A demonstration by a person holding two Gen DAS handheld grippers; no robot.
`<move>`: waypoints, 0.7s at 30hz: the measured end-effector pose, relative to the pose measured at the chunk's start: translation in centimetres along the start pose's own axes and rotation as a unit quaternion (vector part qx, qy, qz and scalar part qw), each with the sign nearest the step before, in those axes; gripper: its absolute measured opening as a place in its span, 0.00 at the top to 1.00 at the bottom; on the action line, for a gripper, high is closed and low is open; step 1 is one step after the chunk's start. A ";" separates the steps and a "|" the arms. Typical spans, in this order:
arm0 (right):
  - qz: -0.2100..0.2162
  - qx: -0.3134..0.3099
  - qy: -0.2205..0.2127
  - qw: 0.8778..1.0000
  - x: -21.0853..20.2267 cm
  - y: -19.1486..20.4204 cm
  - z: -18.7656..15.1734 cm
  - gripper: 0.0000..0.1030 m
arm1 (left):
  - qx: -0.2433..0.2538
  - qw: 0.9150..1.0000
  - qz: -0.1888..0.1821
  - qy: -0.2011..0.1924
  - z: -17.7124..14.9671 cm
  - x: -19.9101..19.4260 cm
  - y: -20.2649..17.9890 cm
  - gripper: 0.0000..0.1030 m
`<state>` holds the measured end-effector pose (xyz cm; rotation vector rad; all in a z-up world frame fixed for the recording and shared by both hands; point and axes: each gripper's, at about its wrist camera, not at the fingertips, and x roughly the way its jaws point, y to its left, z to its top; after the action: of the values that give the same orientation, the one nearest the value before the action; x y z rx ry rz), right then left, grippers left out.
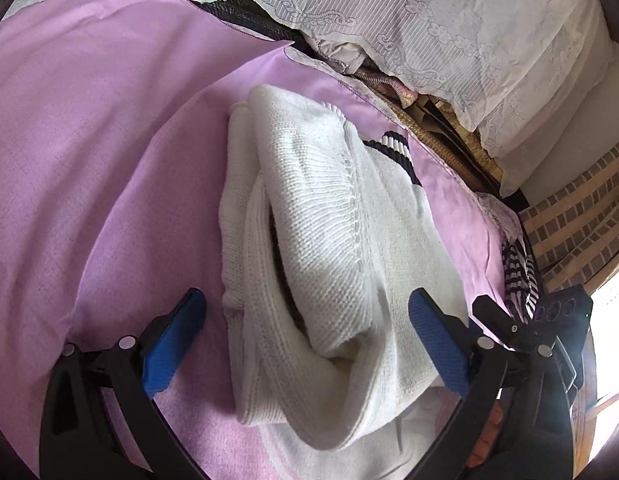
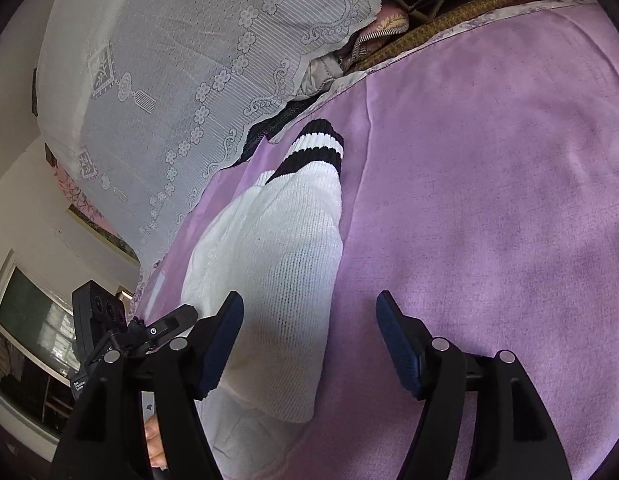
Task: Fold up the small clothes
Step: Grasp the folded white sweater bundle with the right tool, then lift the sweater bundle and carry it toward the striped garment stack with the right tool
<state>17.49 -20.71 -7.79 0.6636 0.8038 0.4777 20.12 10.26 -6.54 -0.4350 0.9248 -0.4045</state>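
A white knit sweater (image 1: 329,240) with a black-and-white striped cuff (image 1: 393,148) lies folded into a bundle on a purple sheet (image 1: 89,140). My left gripper (image 1: 305,336) is open just above its near end, the blue pads (image 1: 173,344) spread on either side, gripping nothing. In the right wrist view the sweater (image 2: 277,264) with its striped cuff (image 2: 317,148) lies ahead and left. My right gripper (image 2: 309,340) is open above the sweater's right edge, with nothing between its fingers. The other gripper (image 2: 109,328) shows at the left.
White lace-covered pillows or bedding (image 1: 449,32) lie along the far side of the sheet, with quilted fabric (image 2: 389,28) tucked beneath. A striped garment (image 1: 517,272) lies at the right edge near the other gripper (image 1: 549,320). A window (image 2: 33,320) is at the left.
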 end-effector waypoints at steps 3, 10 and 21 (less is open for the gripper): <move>0.011 0.004 0.010 1.000 1.4 -0.3 0.8 0.33 | 0.013 1.000 0.005 0.006 0.6 1.0 -0.4 0.04; 0.021 -0.004 0.034 0.999 4.8 -0.1 2.4 0.33 | 0.032 0.999 0.010 0.019 1.6 2.6 -0.8 0.04; 0.009 -0.028 0.042 0.999 7.5 0.8 3.3 0.33 | 0.043 0.999 0.014 0.013 2.1 3.2 -0.8 0.04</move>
<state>24.51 -16.68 -9.24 0.6024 0.8613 0.5464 23.46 8.40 -7.16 -0.3379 0.9340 -0.4237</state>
